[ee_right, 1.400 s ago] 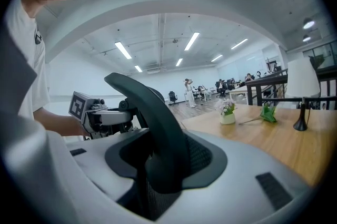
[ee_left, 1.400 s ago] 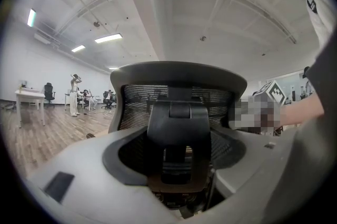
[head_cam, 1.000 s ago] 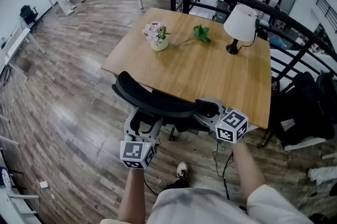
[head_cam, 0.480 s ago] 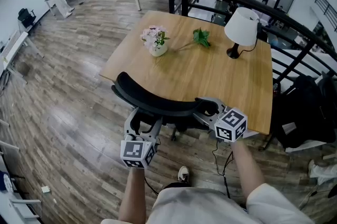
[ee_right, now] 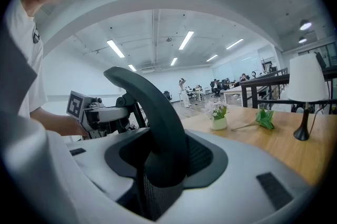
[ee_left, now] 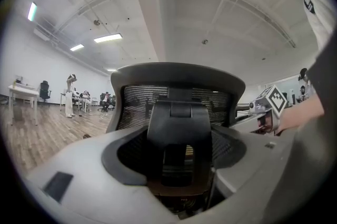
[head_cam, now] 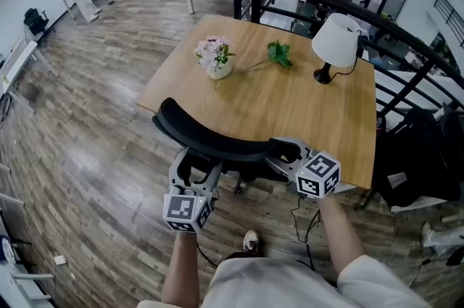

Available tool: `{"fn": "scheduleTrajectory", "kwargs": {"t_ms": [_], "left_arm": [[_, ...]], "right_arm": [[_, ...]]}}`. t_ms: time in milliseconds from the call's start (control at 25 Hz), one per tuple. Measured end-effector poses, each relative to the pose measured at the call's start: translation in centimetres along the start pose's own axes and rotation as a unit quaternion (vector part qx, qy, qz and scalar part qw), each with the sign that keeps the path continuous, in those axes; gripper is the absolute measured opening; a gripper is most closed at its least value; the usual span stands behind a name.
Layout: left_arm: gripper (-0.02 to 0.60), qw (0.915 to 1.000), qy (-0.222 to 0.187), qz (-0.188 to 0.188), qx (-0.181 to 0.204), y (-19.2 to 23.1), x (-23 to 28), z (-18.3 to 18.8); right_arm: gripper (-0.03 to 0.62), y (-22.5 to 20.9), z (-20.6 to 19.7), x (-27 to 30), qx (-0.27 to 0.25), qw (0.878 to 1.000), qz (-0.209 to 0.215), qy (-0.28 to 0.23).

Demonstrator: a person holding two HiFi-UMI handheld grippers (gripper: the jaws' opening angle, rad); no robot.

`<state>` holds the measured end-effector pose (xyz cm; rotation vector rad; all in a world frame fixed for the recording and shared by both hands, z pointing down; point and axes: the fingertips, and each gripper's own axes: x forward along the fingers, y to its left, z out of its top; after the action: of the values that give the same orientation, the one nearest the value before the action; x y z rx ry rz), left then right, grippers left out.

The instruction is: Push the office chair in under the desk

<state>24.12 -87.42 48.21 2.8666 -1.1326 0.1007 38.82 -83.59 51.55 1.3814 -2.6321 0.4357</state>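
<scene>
1. Black mesh chair [head_cam: 210, 141] stands at the 7 o'clock edge of the desk [head_cam: 290, 107].
2. At the chair's 7 o'clock, the left gripper [head_cam: 190, 167] clamps the backrest.
3. At 3 o'clock, the right gripper [head_cam: 284, 152], its jaws wide, grips the backrest's end.
4. Flowers [head_cam: 215, 56] and a lamp [head_cam: 335, 46] stand on the desk, at 11 and 1.

The wooden table [head_cam: 290, 111] carried a small flower pot [head_cam: 217, 60], a green sprig [head_cam: 279, 53] and a white-shaded lamp [head_cam: 333, 46]. The office chair [head_cam: 210, 136] stood on the plank floor [head_cam: 87, 125] at its near edge.
</scene>
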Motion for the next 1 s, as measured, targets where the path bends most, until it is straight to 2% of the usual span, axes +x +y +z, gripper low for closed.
{"fn": "scheduleTrajectory", "kwargs": {"t_ms": [280,480,760,1000], "left_arm": [[0.362,1.0000,0.000,-0.003,0.001,-0.1,0.0,-0.1],[0.362,0.9994,0.020,0.008,0.026,-0.1,-1.0,-0.1],[0.360,0.9987,0.022,0.035,0.030,-0.5,-4.9,0.1],[0.353,0.9988,0.019,0.037,0.028,-3.5,-9.6,1.0]], "right_arm": [[0.204,0.0,0.1,-0.3,-0.008,1.000,-0.015,-0.003],[0.227,0.0,-0.2,-1.2,-0.035,0.997,-0.065,0.020],[0.227,-0.6,-0.5,-7.9,-0.035,0.991,-0.129,0.006],[0.224,1.4,-0.6,-15.2,-0.025,0.984,-0.176,-0.014]]}}
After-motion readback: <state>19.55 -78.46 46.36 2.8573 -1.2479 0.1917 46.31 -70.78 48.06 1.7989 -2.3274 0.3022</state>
